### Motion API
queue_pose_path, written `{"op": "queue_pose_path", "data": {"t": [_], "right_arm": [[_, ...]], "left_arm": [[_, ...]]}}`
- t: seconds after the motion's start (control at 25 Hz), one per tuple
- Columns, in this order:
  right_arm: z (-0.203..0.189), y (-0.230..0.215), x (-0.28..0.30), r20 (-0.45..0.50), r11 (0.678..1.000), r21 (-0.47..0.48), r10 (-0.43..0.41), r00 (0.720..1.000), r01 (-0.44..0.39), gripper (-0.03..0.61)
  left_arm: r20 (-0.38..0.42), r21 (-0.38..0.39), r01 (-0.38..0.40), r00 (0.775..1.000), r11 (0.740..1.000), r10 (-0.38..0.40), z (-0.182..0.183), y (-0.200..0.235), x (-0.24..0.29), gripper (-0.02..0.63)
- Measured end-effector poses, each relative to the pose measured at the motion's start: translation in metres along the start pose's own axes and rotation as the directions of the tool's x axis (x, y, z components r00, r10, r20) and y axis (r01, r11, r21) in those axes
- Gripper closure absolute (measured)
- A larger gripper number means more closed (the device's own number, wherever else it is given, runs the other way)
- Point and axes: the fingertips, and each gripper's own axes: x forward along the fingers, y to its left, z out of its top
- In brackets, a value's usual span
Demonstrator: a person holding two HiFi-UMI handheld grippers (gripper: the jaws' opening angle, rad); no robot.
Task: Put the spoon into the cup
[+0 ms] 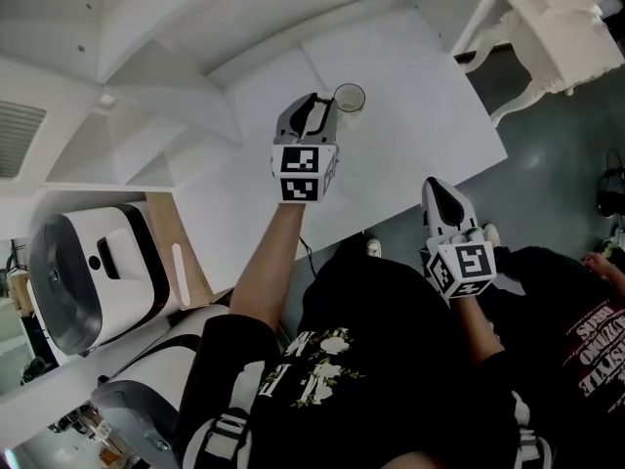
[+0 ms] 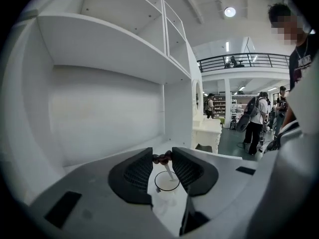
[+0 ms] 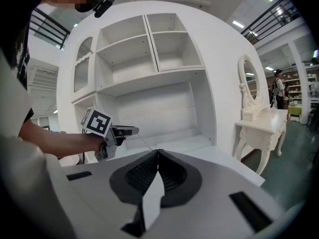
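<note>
Squarely between tips of left tool (image 2: 162,158), spoon (image 2: 169,172) above cup (image 2: 160,185).

The desk (image 1: 415,115) lies open around the cup (image 1: 350,97), wide to the right; shelves (image 1: 146,130) rise behind and to the left, a dresser (image 1: 562,42) stands apart.

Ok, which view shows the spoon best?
The left gripper view: the spoon hangs between the left gripper's jaws, beaded handle pinched, tip at the cup. The right gripper view shows only a thin line from afar; in the head view the gripper hides it.
</note>
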Motion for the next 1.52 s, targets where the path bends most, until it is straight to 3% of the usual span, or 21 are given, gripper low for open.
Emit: {"op": "queue_pose_path", "data": {"t": [0.16, 0.4, 0.68, 0.96, 1.28, 1.52], "right_arm": [[0.001, -0.007, 0.011, -0.016, 1.0, 0.007, -0.013, 1.0, 0.013, 0.517], [-0.002, -0.015, 0.022, -0.035, 0.999, 0.015, -0.036, 0.999, 0.037, 0.517], [-0.005, -0.022, 0.023, -0.043, 0.998, 0.028, -0.06, 0.997, 0.062, 0.517], [-0.007, -0.023, 0.021, -0.044, 0.997, 0.033, -0.066, 0.997, 0.068, 0.517], [-0.006, -0.016, 0.018, -0.046, 0.998, 0.026, -0.056, 0.997, 0.058, 0.517], [-0.002, -0.012, 0.015, -0.025, 1.0, 0.004, -0.03, 0.999, 0.03, 0.517]], "left_arm": [[-0.041, 0.021, 0.003, 0.999, 1.0, -0.002, -0.013, 0.004, 0.024, 0.492], [-0.103, 0.129, 0.032, 0.994, 0.991, -0.019, -0.042, 0.002, 0.051, 0.492], [-0.182, 0.117, 0.06, 0.983, 0.991, -0.038, -0.072, -0.004, 0.065, 0.492], [-0.202, 0.112, 0.073, 0.978, 0.991, -0.049, -0.079, -0.007, 0.069, 0.492], [-0.197, 0.113, 0.091, 0.978, 0.99, -0.067, -0.079, -0.01, 0.062, 0.471], [-0.172, 0.095, 0.041, 0.985, 0.995, -0.024, -0.073, -0.007, 0.026, 0.471]]}}
